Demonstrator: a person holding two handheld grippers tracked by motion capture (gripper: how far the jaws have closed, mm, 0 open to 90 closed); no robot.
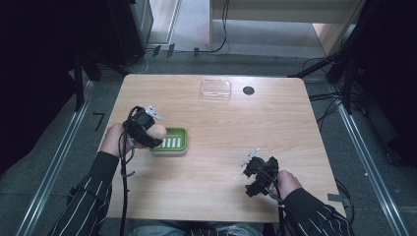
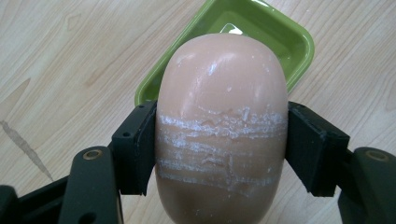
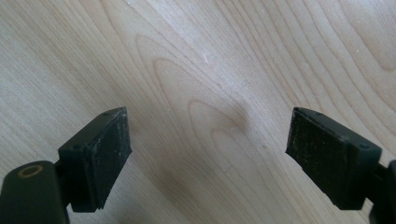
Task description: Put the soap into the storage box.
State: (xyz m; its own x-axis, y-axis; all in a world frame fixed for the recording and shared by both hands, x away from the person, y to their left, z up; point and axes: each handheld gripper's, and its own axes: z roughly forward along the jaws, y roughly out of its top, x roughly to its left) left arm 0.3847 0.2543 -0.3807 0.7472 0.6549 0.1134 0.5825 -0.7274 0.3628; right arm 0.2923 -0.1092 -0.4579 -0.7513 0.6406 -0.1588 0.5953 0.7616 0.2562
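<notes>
Table: wooden | Soap dish: green, ridged, left-centre, just ahead of held bar | Left gripper: clamped across peach soap bar, long axis pointed at dish | Right gripper: jaws apart, nothing held, well apart from dish

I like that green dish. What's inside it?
White ribs line the floor of the green dish at its right. The left claw holds a pink soap above its left end, hiding that part.
</notes>
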